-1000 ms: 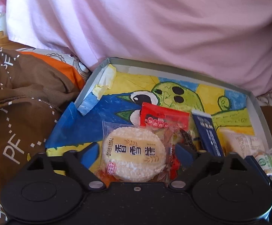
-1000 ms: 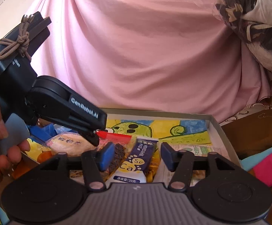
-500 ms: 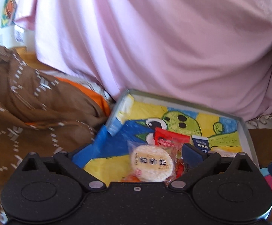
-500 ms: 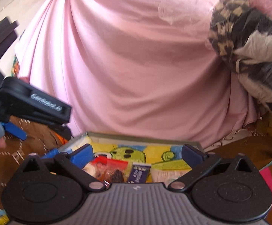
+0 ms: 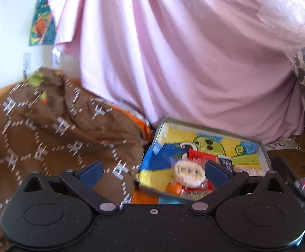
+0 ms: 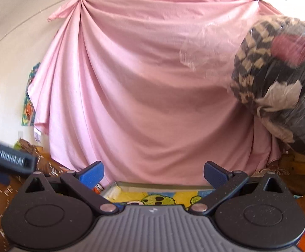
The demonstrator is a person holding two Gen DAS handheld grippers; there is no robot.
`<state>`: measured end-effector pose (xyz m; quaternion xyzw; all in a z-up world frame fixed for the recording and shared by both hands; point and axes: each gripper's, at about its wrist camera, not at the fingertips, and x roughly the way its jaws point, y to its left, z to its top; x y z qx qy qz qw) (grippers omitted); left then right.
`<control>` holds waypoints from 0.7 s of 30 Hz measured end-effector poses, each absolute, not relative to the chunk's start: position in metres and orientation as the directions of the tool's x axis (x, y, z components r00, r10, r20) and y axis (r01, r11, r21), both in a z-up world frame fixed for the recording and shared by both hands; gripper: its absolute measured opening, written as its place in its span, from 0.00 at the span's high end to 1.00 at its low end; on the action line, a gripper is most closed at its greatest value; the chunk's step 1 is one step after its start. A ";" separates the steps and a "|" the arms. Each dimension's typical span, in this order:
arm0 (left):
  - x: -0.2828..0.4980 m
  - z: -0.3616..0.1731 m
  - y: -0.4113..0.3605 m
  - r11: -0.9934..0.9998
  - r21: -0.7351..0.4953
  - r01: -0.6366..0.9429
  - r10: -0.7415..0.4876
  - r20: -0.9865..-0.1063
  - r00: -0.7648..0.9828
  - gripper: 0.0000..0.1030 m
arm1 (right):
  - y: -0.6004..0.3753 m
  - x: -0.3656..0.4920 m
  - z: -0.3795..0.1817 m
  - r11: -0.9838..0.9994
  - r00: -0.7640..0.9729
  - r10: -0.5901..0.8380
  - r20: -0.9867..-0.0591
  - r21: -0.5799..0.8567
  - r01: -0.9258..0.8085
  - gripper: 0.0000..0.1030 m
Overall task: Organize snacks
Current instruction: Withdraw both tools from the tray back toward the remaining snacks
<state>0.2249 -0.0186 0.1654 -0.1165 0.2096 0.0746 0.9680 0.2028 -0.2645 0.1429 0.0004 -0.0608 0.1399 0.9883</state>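
A shallow grey box (image 5: 264, 153) lined with a green cartoon drawing lies on the bed. Inside it rest a round rice cracker pack (image 5: 189, 173), a red packet (image 5: 202, 157), a dark blue bar (image 5: 226, 161) and small orange sweets (image 5: 173, 189). My left gripper (image 5: 152, 171) hangs open, drawn back and up from the box, with nothing between its blue pads. My right gripper (image 6: 153, 173) is also open and empty, raised high. Only the box's far rim (image 6: 163, 183) shows below it. The left gripper's black body (image 6: 9, 162) enters at the right wrist view's left edge.
A pink sheet (image 5: 184, 52) hangs behind the box. Brown patterned bedding (image 5: 47, 136) is heaped to the left. A clear plastic bag stuffed with clothes (image 6: 282, 92) sits high on the right. Pink and teal cloth lies right of the box.
Both grippers have pulled back and risen away from the box. The left one let go of the rice cracker pack, which now lies in the box, and both sets of fingers have spread wider.
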 end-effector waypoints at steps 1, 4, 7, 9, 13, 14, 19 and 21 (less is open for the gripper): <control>0.220 0.164 -0.016 0.959 -0.204 -0.198 0.092 -0.436 0.895 0.01 | -0.265 0.198 0.145 0.960 0.953 0.278 0.124 -0.015 -0.278 0.00; 0.204 0.160 -0.010 0.948 -0.216 -0.234 0.115 -0.452 0.885 0.01 | -0.264 0.187 0.149 0.960 0.950 0.280 0.135 -0.017 -0.280 0.00; 0.186 0.159 -0.006 0.941 -0.198 -0.276 0.171 -0.426 0.888 0.01 | -0.264 0.179 0.151 0.961 0.951 0.277 0.141 -0.023 -0.276 0.00; 0.175 0.158 -0.001 0.933 -0.199 -0.300 0.199 -0.411 0.890 0.01 | -0.264 0.175 0.152 0.961 0.952 0.276 0.136 -0.021 -0.276 0.00; 0.157 0.152 0.008 0.923 -0.211 -0.322 0.216 -0.409 0.887 0.01 | -0.262 0.167 0.149 0.959 0.952 0.284 0.118 -0.023 -0.283 0.00; 0.153 0.150 0.010 0.919 -0.213 -0.331 0.223 -0.411 0.884 0.01 | -0.261 0.164 0.148 0.959 0.952 0.284 0.116 -0.027 -0.283 0.00; 0.132 0.140 0.021 0.906 -0.217 -0.363 0.250 -0.416 0.874 0.01 | -0.258 0.151 0.144 0.958 0.953 0.287 0.101 -0.041 -0.284 0.00; 0.124 0.136 0.026 0.902 -0.218 -0.373 0.258 -0.420 0.870 0.01 | -0.257 0.145 0.142 0.958 0.953 0.288 0.099 -0.044 -0.285 0.00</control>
